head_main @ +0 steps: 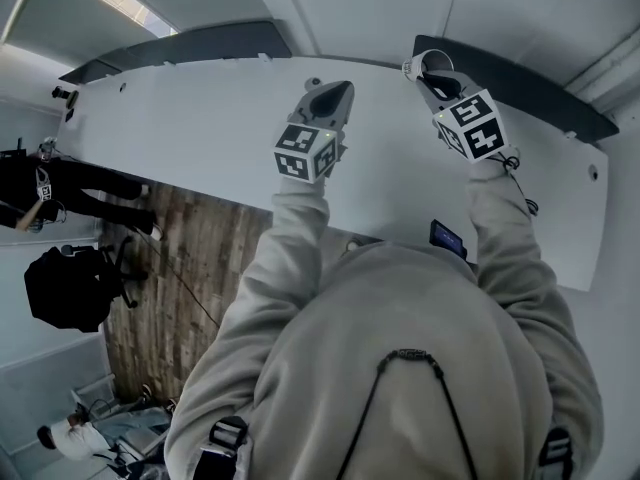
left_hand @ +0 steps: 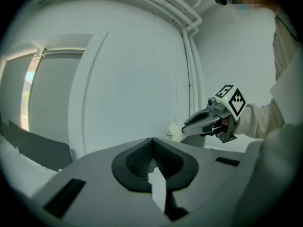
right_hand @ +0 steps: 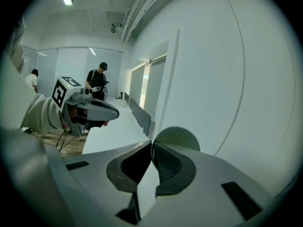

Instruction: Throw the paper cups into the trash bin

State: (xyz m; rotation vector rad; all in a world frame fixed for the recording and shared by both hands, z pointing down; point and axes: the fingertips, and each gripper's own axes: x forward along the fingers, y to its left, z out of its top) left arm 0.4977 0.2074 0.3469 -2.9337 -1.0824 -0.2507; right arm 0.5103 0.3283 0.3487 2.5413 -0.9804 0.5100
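A white paper cup (head_main: pixel 441 62) is up over the white table's (head_main: pixel 180 138) far edge, pinched by its rim in my right gripper (head_main: pixel 427 76). In the right gripper view the jaws close on the cup's (right_hand: pixel 178 138) wall, its round mouth showing just beyond the tips (right_hand: pixel 151 143). The left gripper view shows the same cup (left_hand: pixel 173 130) at the end of the right gripper (left_hand: pixel 187 128). My left gripper (head_main: pixel 318 89) floats beside it to the left, shut with nothing in it (left_hand: pixel 152 140). No trash bin is in view.
White wall panels stand right behind the table. Dark low partitions (right_hand: pixel 137 113) run along the table's far side. Wooden floor (head_main: pixel 190 268) lies left of the table, with a person in black (head_main: pixel 60 183) and a black chair (head_main: pixel 70 288) there. Another person (right_hand: pixel 98 82) stands far off.
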